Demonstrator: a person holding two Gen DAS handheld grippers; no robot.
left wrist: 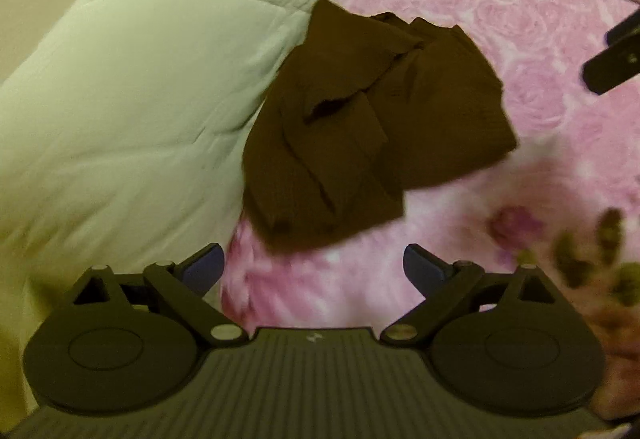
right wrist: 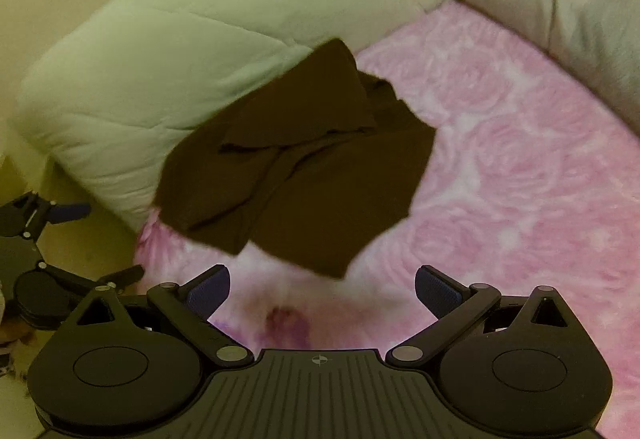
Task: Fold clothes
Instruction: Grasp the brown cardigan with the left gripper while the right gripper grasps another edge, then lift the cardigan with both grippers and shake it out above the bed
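Clothing-wise, nothing is sitting in either claw: the left claw (left wrist: 314, 265) and right claw (right wrist: 322, 289) are both gaping wide and empty, hovering just short of the brown garment (right wrist: 296, 167). It is lying in a rough, creased bundle on the pink bed (right wrist: 520, 167), its far edge resting against the pale quilt (right wrist: 180, 51), likely for room.

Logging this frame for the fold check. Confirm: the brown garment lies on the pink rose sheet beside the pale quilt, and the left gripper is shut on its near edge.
Not quite. The left gripper is open and holds nothing, as the left wrist view shows. The brown garment does lie on the pink rose sheet beside the pale quilt.
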